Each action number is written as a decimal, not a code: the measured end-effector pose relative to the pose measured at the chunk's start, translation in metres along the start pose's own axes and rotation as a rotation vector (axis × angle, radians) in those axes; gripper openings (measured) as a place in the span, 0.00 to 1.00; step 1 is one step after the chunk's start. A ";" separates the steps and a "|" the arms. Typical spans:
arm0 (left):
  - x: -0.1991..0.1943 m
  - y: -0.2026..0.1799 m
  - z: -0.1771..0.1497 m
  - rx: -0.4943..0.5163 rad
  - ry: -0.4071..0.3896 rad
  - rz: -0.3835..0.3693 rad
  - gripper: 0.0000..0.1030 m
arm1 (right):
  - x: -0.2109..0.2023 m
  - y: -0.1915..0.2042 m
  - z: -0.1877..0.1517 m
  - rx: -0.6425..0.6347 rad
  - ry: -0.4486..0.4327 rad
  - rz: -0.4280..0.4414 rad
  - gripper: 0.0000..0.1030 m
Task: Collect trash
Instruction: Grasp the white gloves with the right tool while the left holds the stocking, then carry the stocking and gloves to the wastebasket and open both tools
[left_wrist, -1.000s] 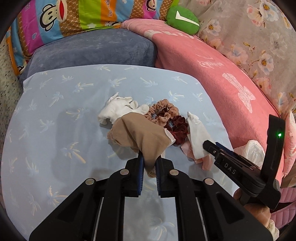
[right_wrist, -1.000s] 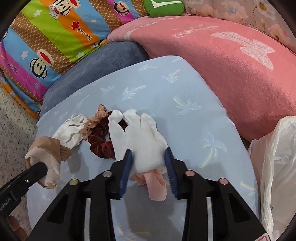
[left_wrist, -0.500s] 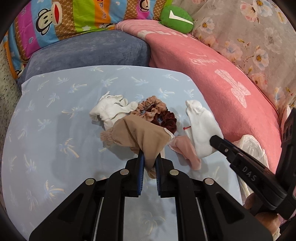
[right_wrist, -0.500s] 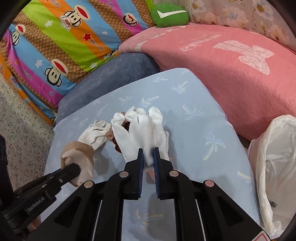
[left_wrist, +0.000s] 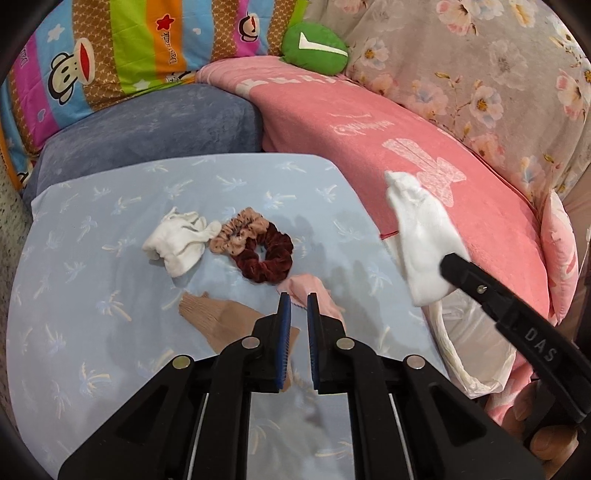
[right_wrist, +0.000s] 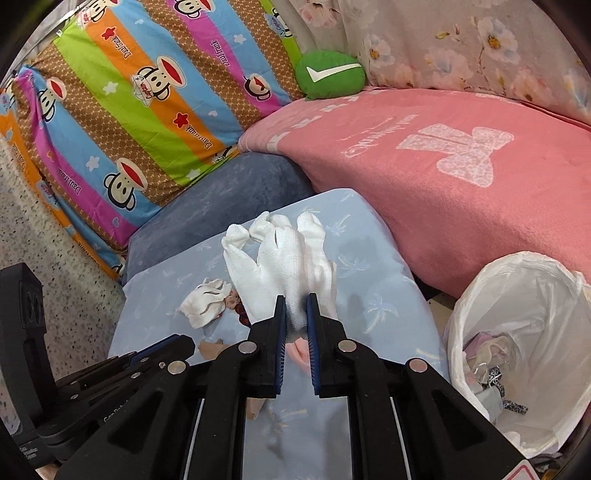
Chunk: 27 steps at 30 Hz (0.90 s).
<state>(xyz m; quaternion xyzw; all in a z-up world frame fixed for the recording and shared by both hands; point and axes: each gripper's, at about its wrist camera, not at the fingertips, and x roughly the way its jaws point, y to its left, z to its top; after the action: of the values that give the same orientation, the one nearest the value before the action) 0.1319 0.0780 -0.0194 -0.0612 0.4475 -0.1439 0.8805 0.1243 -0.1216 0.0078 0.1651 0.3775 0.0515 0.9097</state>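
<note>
My right gripper (right_wrist: 295, 301) is shut on a white glove (right_wrist: 284, 258) and holds it in the air above the blue cushion (right_wrist: 369, 295); the glove also shows in the left wrist view (left_wrist: 424, 240). My left gripper (left_wrist: 295, 299) is nearly shut, with a tan sock (left_wrist: 225, 317) hanging under and behind its fingers. On the cushion lie a second white glove (left_wrist: 177, 243), a tan scrunchie (left_wrist: 238, 230), a maroon scrunchie (left_wrist: 266, 254) and a pink cloth (left_wrist: 314, 291). A bin lined with a white bag (right_wrist: 517, 350) stands at the right.
A pink blanket (left_wrist: 406, 129) borders the cushion on the right. A grey-blue cushion (left_wrist: 147, 122) and a striped monkey-print pillow (right_wrist: 129, 92) lie behind. A green pillow (left_wrist: 314, 48) sits at the back. Speckled floor (right_wrist: 48, 266) is at the left.
My right gripper closed on the white glove and lifted it up and right, off the pile. My left gripper rose, and the tan sock now hangs lower, mostly behind its fingers.
</note>
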 end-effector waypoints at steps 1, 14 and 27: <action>0.003 0.001 -0.003 -0.002 0.014 0.003 0.09 | -0.004 -0.003 -0.002 0.003 -0.001 -0.009 0.10; 0.074 0.028 -0.051 -0.082 0.191 0.100 0.56 | 0.006 -0.020 -0.034 0.042 0.062 -0.006 0.10; 0.071 0.022 -0.052 -0.056 0.196 0.046 0.14 | 0.016 -0.015 -0.048 0.032 0.101 0.009 0.10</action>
<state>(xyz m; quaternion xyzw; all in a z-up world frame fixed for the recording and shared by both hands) 0.1343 0.0782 -0.1098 -0.0610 0.5364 -0.1163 0.8337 0.1009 -0.1197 -0.0395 0.1784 0.4228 0.0579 0.8866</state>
